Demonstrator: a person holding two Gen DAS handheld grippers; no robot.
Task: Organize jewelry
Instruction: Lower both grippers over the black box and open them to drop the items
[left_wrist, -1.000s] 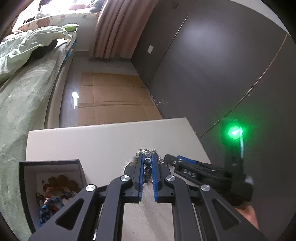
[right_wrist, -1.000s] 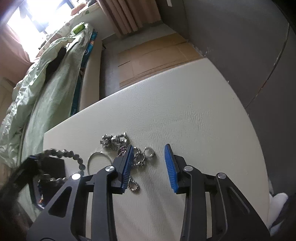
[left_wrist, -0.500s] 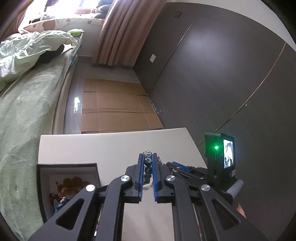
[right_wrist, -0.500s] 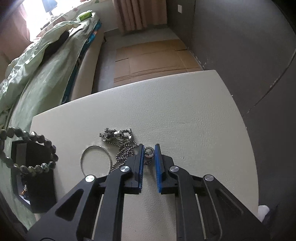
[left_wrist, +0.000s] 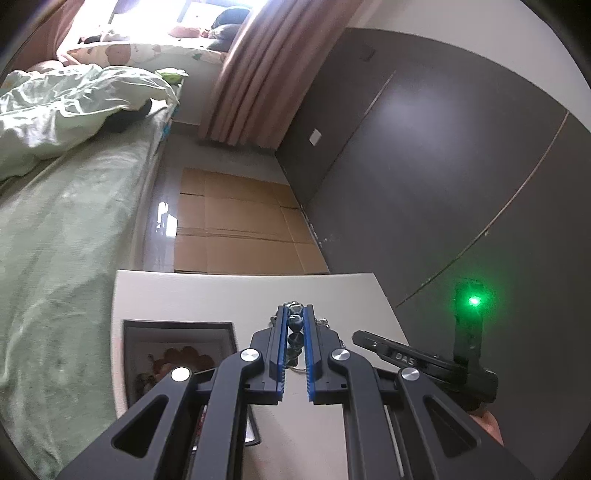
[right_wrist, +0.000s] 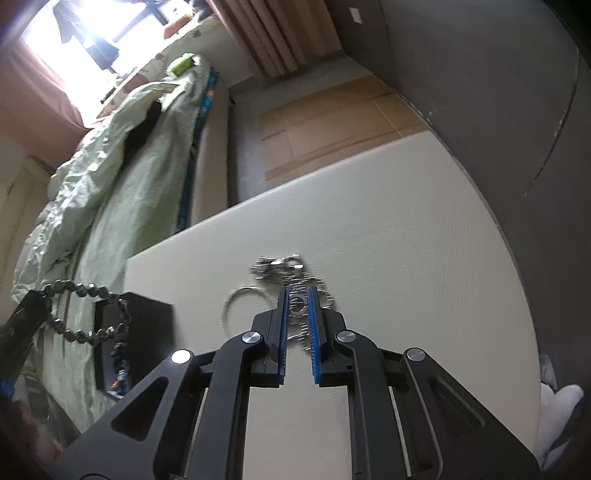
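My left gripper (left_wrist: 295, 314) is shut on a dark bead bracelet (left_wrist: 295, 325) and holds it above the white table (left_wrist: 207, 291). In the right wrist view the bracelet (right_wrist: 88, 314) hangs as a loop over the black jewelry box (right_wrist: 147, 314). My right gripper (right_wrist: 297, 299) is shut on a small silver ring (right_wrist: 297, 307). A silver ball chain (right_wrist: 321, 291), a silver clasp charm (right_wrist: 277, 266) and a thin silver hoop (right_wrist: 240, 299) lie on the table around its tips. The open box (left_wrist: 177, 350) sits to the left of my left gripper.
A bed with green bedding (left_wrist: 55, 221) runs along the table's left side. Cardboard sheets (left_wrist: 236, 229) cover the floor beyond the table. A dark wall (left_wrist: 443, 166) stands on the right. The right gripper's body (left_wrist: 424, 362) shows in the left wrist view.
My right gripper has closed on the silver ring and lifted it slightly. My left gripper has risen and moved left with the bead bracelet toward the box.
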